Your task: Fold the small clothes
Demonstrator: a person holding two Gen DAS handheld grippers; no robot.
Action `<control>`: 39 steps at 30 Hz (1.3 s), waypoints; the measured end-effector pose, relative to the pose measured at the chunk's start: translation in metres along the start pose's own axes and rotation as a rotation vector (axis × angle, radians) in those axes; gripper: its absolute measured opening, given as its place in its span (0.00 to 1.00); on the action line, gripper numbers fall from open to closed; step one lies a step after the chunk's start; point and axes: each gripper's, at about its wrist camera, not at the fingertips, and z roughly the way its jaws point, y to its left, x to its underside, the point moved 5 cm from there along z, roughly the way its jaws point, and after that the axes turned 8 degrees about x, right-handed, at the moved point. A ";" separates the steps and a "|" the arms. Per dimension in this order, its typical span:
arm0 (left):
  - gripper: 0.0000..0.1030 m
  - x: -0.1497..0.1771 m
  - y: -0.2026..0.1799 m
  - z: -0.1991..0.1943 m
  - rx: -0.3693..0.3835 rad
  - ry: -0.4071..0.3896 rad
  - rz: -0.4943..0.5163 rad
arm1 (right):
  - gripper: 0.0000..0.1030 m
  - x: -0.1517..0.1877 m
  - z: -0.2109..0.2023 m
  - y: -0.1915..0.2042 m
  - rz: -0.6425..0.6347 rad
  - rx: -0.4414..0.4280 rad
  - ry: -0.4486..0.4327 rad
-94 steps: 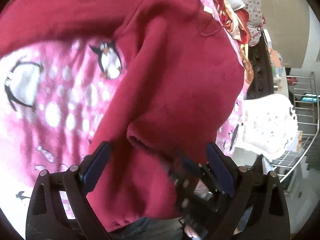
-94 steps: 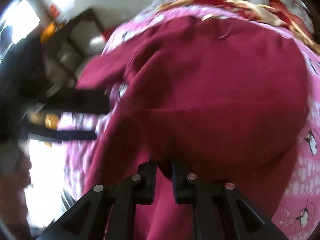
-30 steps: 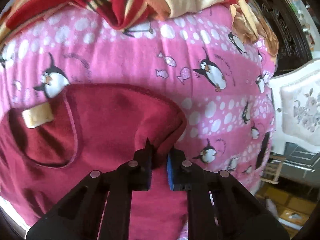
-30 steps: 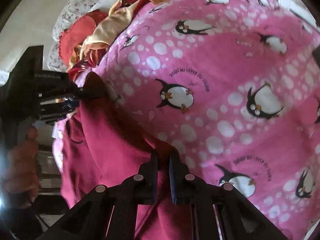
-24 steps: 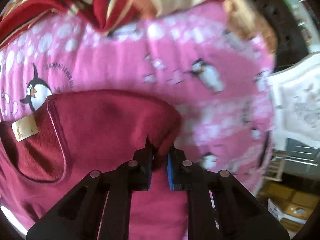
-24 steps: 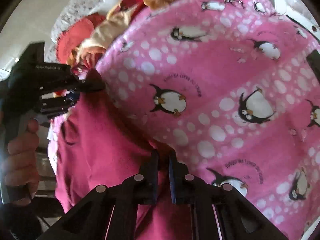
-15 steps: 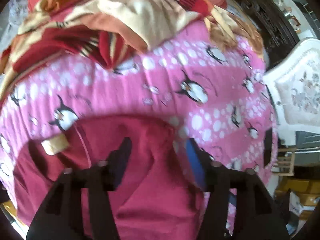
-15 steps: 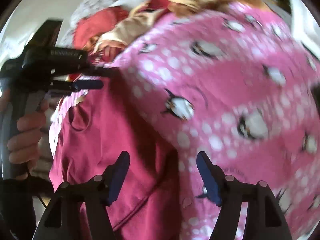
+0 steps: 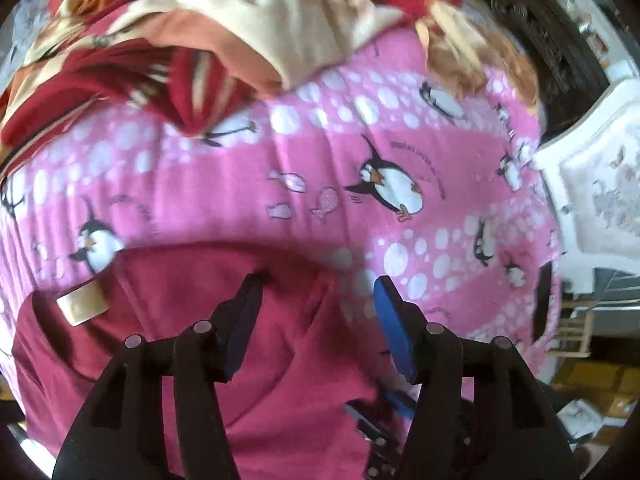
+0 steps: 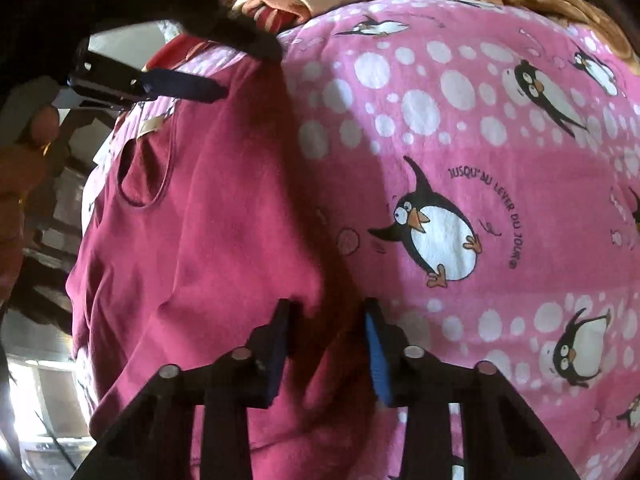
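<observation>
daylight, bright | glare lower left, right wrist view | motion blur top, left wrist view | fisheye edges

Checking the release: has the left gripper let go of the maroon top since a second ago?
Yes. Left gripper now open over the top, no longer pinching it.

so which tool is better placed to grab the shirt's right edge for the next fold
Right, probably. The right tool is open, straddling the maroon shirt edge beside the penguin blanket. The left tool is open up near the collar end.
</observation>
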 end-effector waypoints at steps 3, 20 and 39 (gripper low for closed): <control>0.16 -0.004 0.001 0.014 -0.091 0.021 -0.041 | 0.13 0.003 -0.005 -0.003 0.006 0.011 -0.020; 0.10 -0.061 -0.136 0.028 -0.007 -0.050 0.070 | 0.05 -0.020 -0.097 -0.140 0.176 0.150 -0.162; 0.67 0.104 -0.111 -0.032 0.199 -0.006 0.039 | 0.71 0.067 -0.117 -0.103 0.243 0.202 -0.008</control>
